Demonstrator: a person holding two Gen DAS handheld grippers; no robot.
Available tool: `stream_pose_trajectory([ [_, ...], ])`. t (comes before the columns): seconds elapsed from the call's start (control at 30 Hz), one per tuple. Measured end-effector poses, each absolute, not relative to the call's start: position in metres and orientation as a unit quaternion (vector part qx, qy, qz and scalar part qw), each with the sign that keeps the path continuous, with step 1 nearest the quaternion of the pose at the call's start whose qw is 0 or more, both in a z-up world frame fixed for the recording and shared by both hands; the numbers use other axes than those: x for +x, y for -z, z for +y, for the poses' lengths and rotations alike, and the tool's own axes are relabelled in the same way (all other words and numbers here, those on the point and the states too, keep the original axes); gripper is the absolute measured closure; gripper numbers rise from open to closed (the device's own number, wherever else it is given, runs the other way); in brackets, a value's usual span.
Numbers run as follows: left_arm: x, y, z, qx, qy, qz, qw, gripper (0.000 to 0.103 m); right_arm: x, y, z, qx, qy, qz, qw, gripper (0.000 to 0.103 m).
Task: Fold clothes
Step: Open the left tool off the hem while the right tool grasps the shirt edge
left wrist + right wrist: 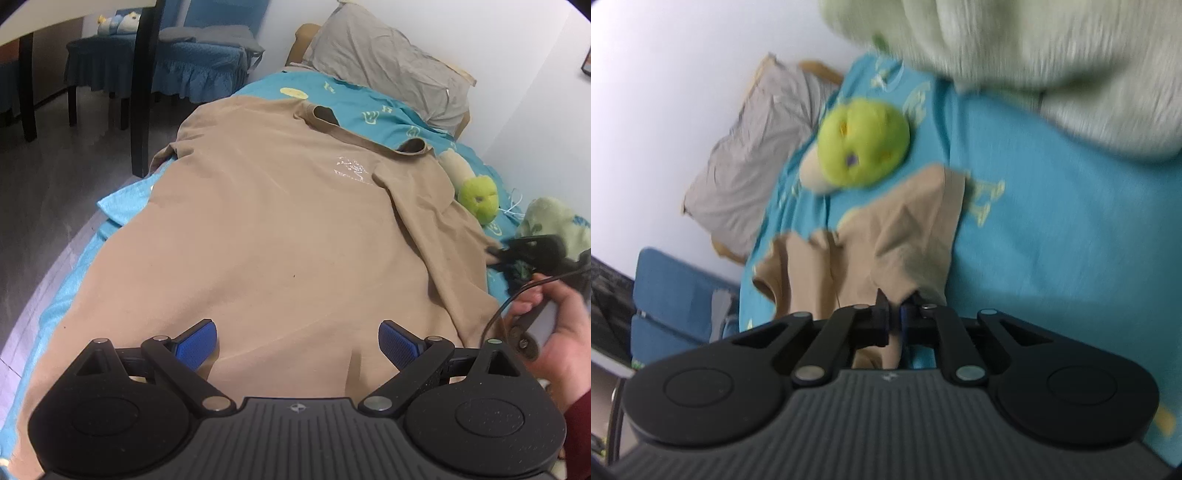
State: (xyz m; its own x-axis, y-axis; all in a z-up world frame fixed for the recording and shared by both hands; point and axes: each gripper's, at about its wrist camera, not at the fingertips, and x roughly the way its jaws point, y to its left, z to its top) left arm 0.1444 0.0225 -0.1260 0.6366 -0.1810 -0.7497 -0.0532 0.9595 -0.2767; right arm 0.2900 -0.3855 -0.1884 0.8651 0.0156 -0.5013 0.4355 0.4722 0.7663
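A tan T-shirt [266, 229] lies spread face up on the teal bedsheet [373, 107], its collar toward the pillow and one sleeve folded inward on the right. My left gripper [297, 345] hovers open over the shirt's lower hem, blue pads wide apart with only flat cloth between them. In the right wrist view the tan T-shirt [897, 236] bunches up toward my right gripper [894, 317], whose jaws are shut on a pinch of its edge. The left wrist view also shows the right gripper [532, 251] at the shirt's right side, held by a hand [554, 325].
A grey pillow [391, 62] sits at the head of the bed by the white wall. A green plush toy [478, 195] and a pale green plush [557, 218] lie right of the shirt. Blue-covered chairs [184, 62] and a dark table leg [142, 92] stand left of the bed.
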Motion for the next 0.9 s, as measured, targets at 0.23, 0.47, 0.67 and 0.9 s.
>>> stream_pose_trajectory([
  [0.23, 0.140, 0.123, 0.027, -0.132, 0.023, 0.415, 0.900, 0.007, 0.259, 0.147, -0.405, 0.416, 0.233, 0.149, 0.866, 0.099],
  [0.47, 0.142, 0.122, 0.026, -0.129, 0.021, 0.413, 0.901, 0.007, 0.247, 0.169, -0.424, 0.462, 0.248, 0.184, 0.831, 0.099],
  [0.67, 0.140, 0.120, 0.024, -0.113, 0.023, 0.408, 0.906, 0.007, 0.246, 0.187, -0.402, 0.459, 0.232, 0.234, 0.825, 0.097],
  [0.9, 0.139, 0.118, 0.025, -0.110, 0.027, 0.405, 0.907, 0.007, 0.246, 0.190, -0.391, 0.471, 0.198, 0.248, 0.823, 0.096],
])
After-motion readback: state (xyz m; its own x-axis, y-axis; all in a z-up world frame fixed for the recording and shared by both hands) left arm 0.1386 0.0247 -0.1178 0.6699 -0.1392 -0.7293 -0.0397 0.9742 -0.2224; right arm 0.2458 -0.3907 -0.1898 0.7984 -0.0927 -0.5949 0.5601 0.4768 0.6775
